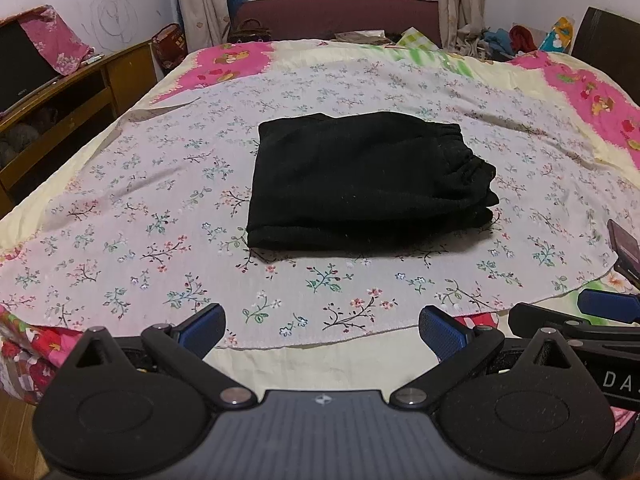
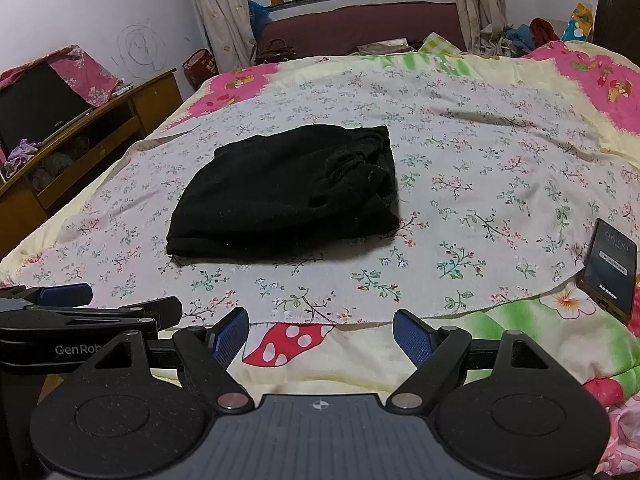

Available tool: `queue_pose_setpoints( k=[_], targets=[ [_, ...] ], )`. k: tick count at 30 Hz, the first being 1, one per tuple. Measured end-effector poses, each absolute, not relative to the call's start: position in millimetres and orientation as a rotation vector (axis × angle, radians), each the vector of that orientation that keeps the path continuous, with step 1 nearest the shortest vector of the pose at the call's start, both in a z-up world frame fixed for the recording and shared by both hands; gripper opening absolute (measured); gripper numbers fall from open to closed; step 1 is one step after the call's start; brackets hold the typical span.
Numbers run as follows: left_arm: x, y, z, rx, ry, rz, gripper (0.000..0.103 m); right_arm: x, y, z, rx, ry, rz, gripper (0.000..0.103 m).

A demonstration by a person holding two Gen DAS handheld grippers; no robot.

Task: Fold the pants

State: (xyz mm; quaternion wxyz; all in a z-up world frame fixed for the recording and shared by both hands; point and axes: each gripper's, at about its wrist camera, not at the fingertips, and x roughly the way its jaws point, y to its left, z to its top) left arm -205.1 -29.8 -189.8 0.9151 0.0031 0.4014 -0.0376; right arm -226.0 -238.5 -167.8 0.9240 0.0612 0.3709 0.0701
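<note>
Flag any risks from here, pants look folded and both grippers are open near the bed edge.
1. The phone lies on the floral sheet by its near right corner, close to the right gripper; a sweep could knock it.
2. The black pants bundle has loose layers at its waistband end; a nudge may unfold it.
3. The left gripper sits tight beside the right; they could collide.

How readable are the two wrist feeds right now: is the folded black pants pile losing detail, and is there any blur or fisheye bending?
Left wrist view: sharp, no motion blur; the black pants read as a near-featureless dark mass, only the gathered waistband showing texture; the bed edge bows and the corners are vignetted. Right wrist view: equally sharp; pants folds barely visible; the phone screen is lit and legible in part, without glare.
</note>
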Motion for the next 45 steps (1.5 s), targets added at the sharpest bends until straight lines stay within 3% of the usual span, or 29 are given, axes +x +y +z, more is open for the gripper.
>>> queue_pose_setpoints(
  k=[45],
  targets=[
    [-209.5, -39.8, -185.8, 0.086, 0.826, -0.052, 0.103, -231.7, -249.9, -176.5, 0.213, 0.77, 0.184, 0.069]
  ],
)
